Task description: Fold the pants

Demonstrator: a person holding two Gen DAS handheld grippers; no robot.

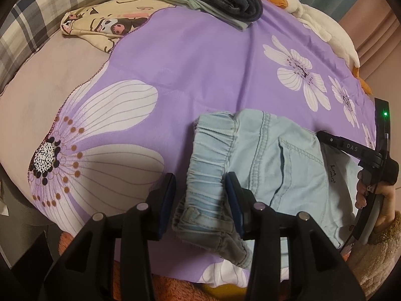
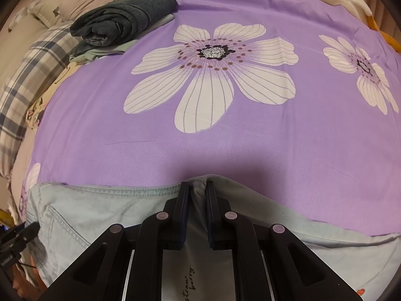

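On the bed, a smooth purple sheet (image 2: 250, 150) printed with large white striped-petal flowers carries a pair of pale blue denim pants (image 1: 270, 155), lying at the near edge. Their waistband is gathered elastic, ruched into fine ridges, with a double-stitched seam and a stitched back pocket beside it.

From the left wrist view, the left tool (image 1: 200, 193) stands with its blue-padded fingers spread on either side of the bunched waistband, the fabric lying between them without being pinched. From the right wrist view, the right tool (image 2: 196, 200) has its fingers drawn close together on a raised fold at the hem edge of the pants, with denim caught between the pads. That same tool appears at the right of the left view, held by a hand in a fuzzy beige sleeve; its black body reads "DAS" and a small green light glows on it.

Cursive writing on pale fabric under the right tool reads roughly "straw berry".

At the far side lie a folded stack of dark grey clothes (image 2: 125, 17), a cream cartoon-print cloth (image 1: 105, 25), a plaid blanket (image 1: 27, 20) and a white plush goose (image 1: 323, 25) with orange beak and feet.
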